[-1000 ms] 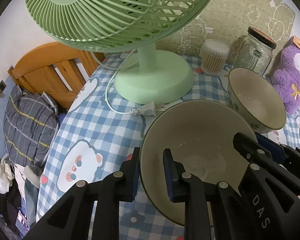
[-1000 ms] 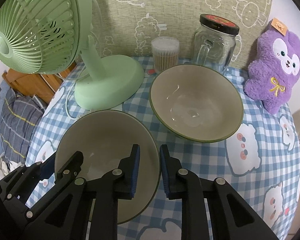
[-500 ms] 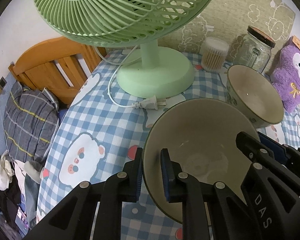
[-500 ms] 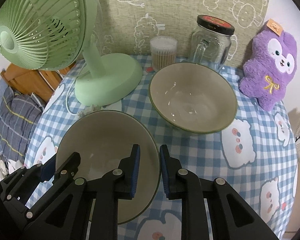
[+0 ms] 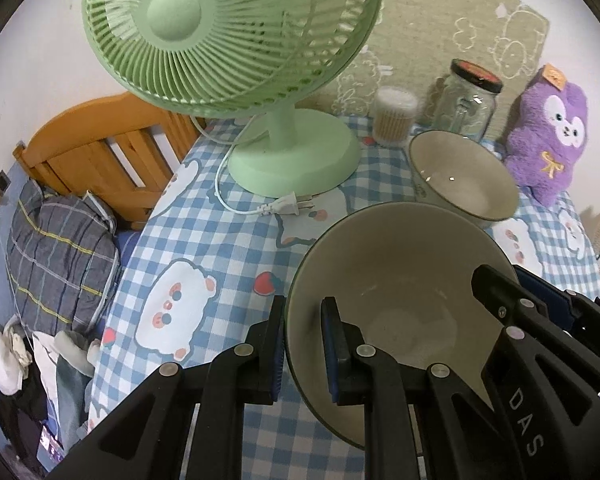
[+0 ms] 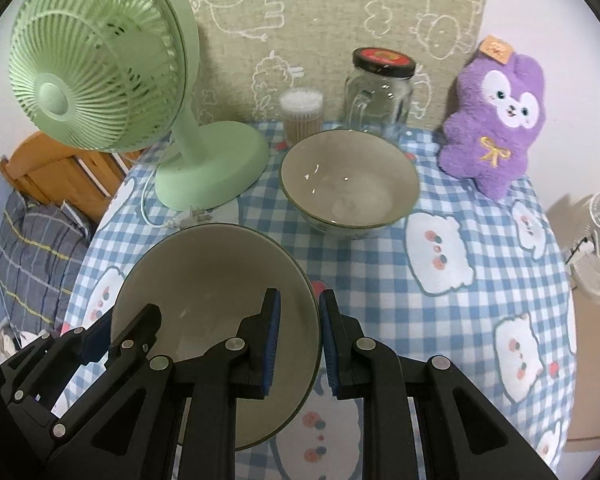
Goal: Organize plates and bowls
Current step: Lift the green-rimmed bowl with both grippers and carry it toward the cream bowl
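Right wrist view showed we had the near bowl pinched by its rim in both the left gripper and right gripper, probably just off the checked tablecloth, not yet nested into the far bowl.

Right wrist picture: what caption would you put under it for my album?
Two hand-held grippers, right and left, clamp opposite rims of a near bowl; another bowl waits beyond.
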